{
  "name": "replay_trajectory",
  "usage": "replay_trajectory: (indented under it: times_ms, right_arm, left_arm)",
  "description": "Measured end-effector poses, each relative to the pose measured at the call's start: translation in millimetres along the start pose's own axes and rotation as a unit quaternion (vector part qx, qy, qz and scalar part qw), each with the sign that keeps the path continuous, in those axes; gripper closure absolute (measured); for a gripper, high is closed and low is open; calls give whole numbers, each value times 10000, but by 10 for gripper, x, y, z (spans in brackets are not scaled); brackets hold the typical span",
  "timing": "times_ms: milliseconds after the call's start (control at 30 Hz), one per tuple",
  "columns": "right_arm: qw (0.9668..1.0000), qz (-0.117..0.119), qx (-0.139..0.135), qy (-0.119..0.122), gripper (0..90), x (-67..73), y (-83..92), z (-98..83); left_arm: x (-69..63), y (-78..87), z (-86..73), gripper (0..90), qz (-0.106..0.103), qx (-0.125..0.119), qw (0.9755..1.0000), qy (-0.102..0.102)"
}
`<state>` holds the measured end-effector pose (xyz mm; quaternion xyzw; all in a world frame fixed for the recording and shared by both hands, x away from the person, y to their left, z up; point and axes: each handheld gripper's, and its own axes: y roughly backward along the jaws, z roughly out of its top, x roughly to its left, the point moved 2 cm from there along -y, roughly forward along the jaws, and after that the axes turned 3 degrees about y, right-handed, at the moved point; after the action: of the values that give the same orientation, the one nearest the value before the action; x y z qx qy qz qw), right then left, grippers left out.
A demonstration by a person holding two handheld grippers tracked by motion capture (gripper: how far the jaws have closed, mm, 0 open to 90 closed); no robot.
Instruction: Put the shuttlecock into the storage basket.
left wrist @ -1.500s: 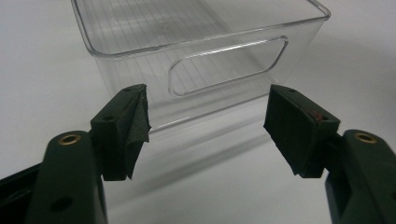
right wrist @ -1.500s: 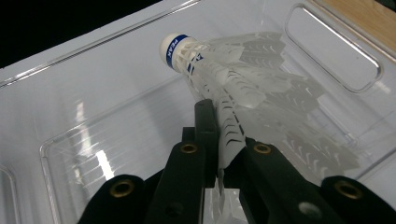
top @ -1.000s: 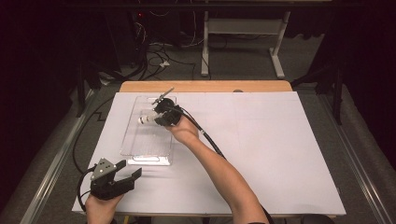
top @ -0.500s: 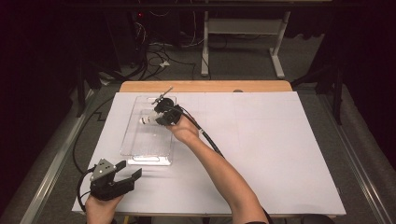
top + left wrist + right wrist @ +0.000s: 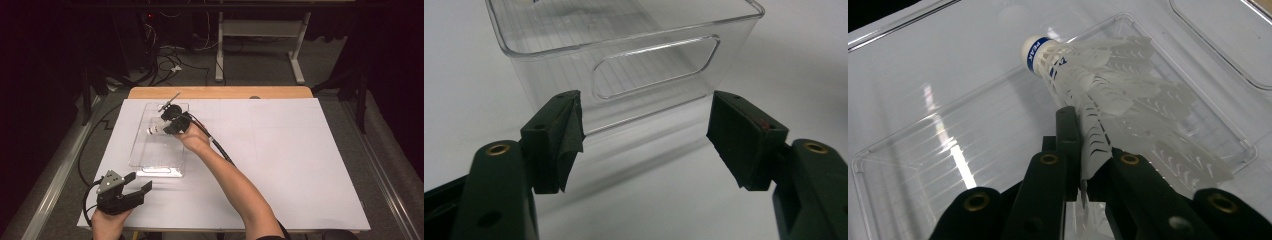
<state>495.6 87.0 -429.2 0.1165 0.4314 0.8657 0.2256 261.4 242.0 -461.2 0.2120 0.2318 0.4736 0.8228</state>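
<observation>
A dim room with cables on a grey floor lies behind the table (image 5: 280, 165), whose top is covered in white. On its left half stands a clear plastic bin (image 5: 150, 160), long axis running from the near edge toward the far one.

The right gripper (image 5: 167, 125) reaches into the bin's far end, its fingers (image 5: 1068, 135) clenched on the feathers of a white shuttlecock (image 5: 1098, 85). In the right gripper view the skirt is pinched at one side of its rim, and the shuttlecock points away from the fingers toward about 11 o'clock, its white cork with a blue band leading and the feathers flaring back toward 4 o'clock. The cork hangs just over the ribbed floor of the bin (image 5: 923, 165); whether it touches the floor I cannot tell. So the shuttlecock is already inside the bin walls, and what the coming move seems to turn on is this: the long axis lies low and slanted, cork toward the floor, so letting go should drop it within the bin rather than over the rim.

The left gripper (image 5: 132, 185) rests on the table at about 7 o'clock from the bin, just off its near short end. Its fingers (image 5: 559, 135) are released, spread wide with nothing between them, and they face the near wall with its cut-out handle (image 5: 654, 65). The right hand is plainly the nearer to the shuttlecock.
</observation>
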Motion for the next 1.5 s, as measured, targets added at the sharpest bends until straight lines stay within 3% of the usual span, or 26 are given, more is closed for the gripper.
replay_trajectory:
  times_ms: [667, 967, 1267, 1500]
  right_arm:
    - [9996, 77, 232, 167, 864, 36, -79, 34]
    - [9993, 151, 292, 172, 754, 30, -59, 31]
    - [9992, 227, 335, -12, 663, -28, 0, 13]
    - [9988, 272, 388, -117, 650, -69, 26, -32]
  left_arm:
    - [-2, -5, 1, 316, -21, 8, 10000, -22]
    - [-7, -3, 2, 316, -9, 4, 10000, -45]
    - [-7, -7, 3, 316, -8, 12, 10000, -41]
    - [-9, -9, 4, 317, -3, 22, 10000, -48]
